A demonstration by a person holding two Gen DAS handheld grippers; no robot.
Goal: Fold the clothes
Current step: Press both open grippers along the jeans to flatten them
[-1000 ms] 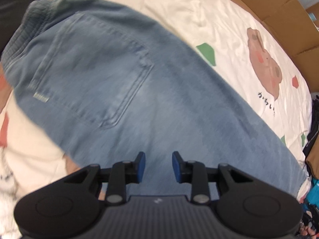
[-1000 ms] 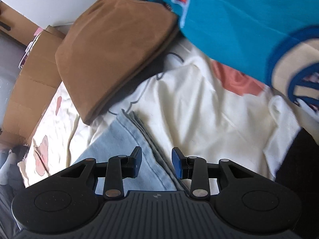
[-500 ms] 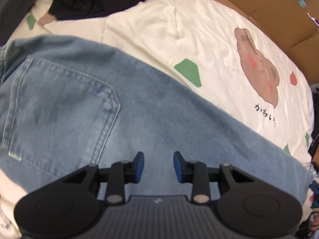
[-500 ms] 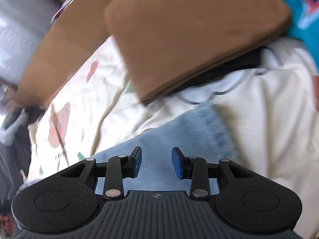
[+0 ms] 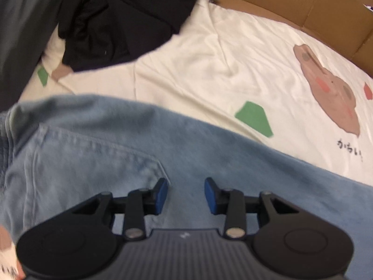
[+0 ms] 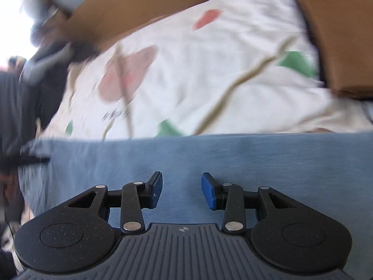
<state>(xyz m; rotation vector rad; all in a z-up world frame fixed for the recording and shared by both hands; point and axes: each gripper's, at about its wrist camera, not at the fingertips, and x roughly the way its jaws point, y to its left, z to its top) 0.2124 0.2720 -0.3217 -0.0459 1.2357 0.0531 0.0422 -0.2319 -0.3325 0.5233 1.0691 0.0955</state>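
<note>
Light blue jeans (image 5: pixel 98 154) lie flat on a white printed bedsheet (image 5: pixel 209 65), back pocket up. My left gripper (image 5: pixel 186 194) is open and empty, just above the denim beside the pocket's corner. In the right wrist view the jeans (image 6: pixel 256 161) fill the lower half, blurred by motion. My right gripper (image 6: pixel 181 190) is open and empty over the denim, a little short of its straight far edge.
A black garment (image 5: pixel 116 18) lies at the sheet's far left. Cardboard boxes (image 5: pixel 303 7) line the far edge of the bed. A folded brown garment (image 6: pixel 331 35) sits at the right in the right wrist view.
Both grippers have swung toward the far edge of the jeans. The left view now shows more of the sheet and the black garment. The right view has turned away from the brown and teal clothes.
</note>
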